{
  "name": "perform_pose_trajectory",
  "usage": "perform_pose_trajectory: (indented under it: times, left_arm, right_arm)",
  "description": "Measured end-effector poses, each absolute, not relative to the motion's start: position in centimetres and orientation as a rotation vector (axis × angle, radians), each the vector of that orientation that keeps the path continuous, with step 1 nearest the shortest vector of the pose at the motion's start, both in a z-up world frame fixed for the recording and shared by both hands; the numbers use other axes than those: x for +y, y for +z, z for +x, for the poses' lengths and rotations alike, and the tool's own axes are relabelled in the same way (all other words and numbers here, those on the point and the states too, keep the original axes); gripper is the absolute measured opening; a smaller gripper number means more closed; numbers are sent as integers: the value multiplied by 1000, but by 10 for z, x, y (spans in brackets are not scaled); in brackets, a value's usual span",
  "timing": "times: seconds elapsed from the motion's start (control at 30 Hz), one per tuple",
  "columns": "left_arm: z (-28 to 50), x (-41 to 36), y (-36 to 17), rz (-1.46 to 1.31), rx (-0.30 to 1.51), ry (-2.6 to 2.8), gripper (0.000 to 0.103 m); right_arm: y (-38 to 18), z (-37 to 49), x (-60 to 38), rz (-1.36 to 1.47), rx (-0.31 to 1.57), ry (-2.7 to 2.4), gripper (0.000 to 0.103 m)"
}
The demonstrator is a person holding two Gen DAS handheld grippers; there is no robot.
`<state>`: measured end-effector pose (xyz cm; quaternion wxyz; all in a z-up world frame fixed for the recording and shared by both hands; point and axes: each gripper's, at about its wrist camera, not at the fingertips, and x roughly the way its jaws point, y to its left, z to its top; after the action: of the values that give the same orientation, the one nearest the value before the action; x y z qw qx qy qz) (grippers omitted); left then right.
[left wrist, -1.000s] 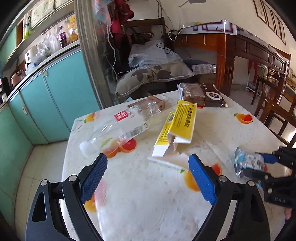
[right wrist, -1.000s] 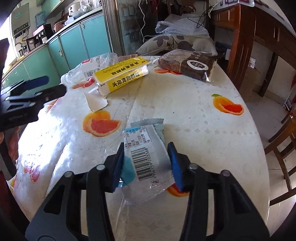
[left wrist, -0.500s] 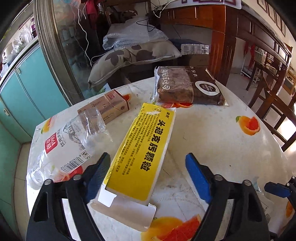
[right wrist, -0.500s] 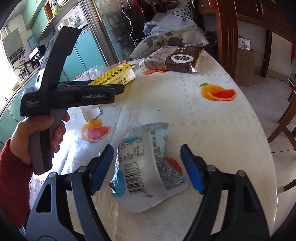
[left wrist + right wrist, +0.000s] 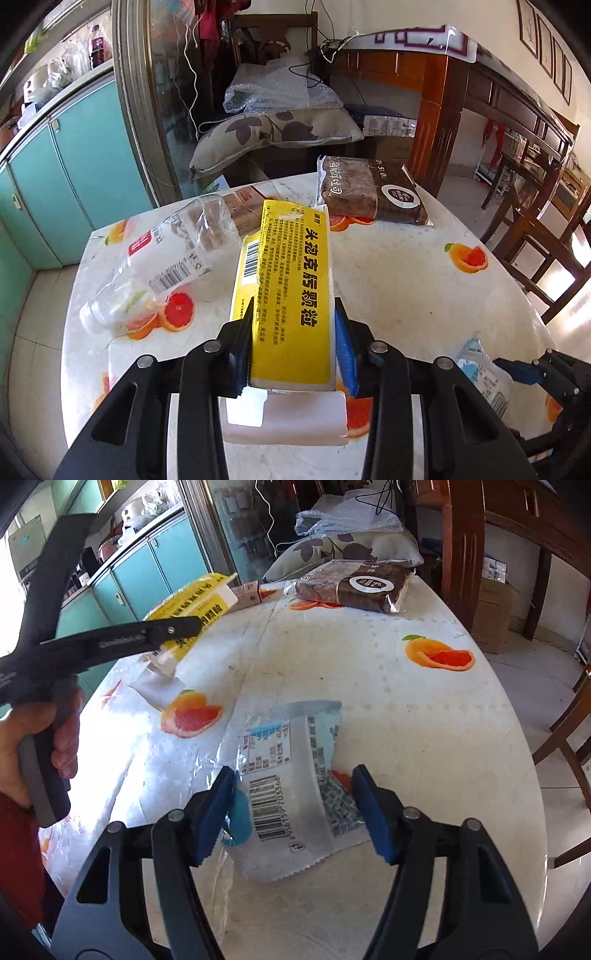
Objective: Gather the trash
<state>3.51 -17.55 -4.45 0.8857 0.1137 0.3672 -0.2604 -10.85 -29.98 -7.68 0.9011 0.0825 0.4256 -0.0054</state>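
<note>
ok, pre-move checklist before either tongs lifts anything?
1. Left tongs closed on the yellow cardboard box: ok; the pads have just closed onto its sides.
2. Box off the table: cannot tell.
3. Right tongs gripping the white-and-blue plastic wrapper: not ok; the jaws straddle it with a gap.
4. Crushed clear plastic bottle free of the box: cannot tell, edges overlap.
5. Trash bin in view: not ok.
</note>
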Motion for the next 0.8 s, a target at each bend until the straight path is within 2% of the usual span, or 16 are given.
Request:
perform_pose_trajectory:
  times: [0.07,0.17,0.33,0.53,0.6,0.63,0.8]
  left_arm:
    - [25,-164,-41,242,740,-522,36]
    - [10,-141,-36,219,719,-509,36]
    - [-5,-102,-30,165,703,-490,36]
    - [-14,-66,-27,164,662,-451,37]
    - [-14,-55,-30,141,664,-446,37]
    - [-13,-49,-32,126,668,-444,37]
    - [-8,-28,-41,90,681,-423,37]
  right_arm:
    - [-75,-110,-297,173,869,-2,51]
    - [-71,-114,-292,163,839,-5,46]
    - [-61,-114,-281,192,794,51,45]
    - [-53,-102,-277,369,768,237,46]
    - [-56,-99,-280,463,770,294,60]
    - [-57,-98,-283,508,761,297,76]
    - [-58,-100,-288,470,794,180,77]
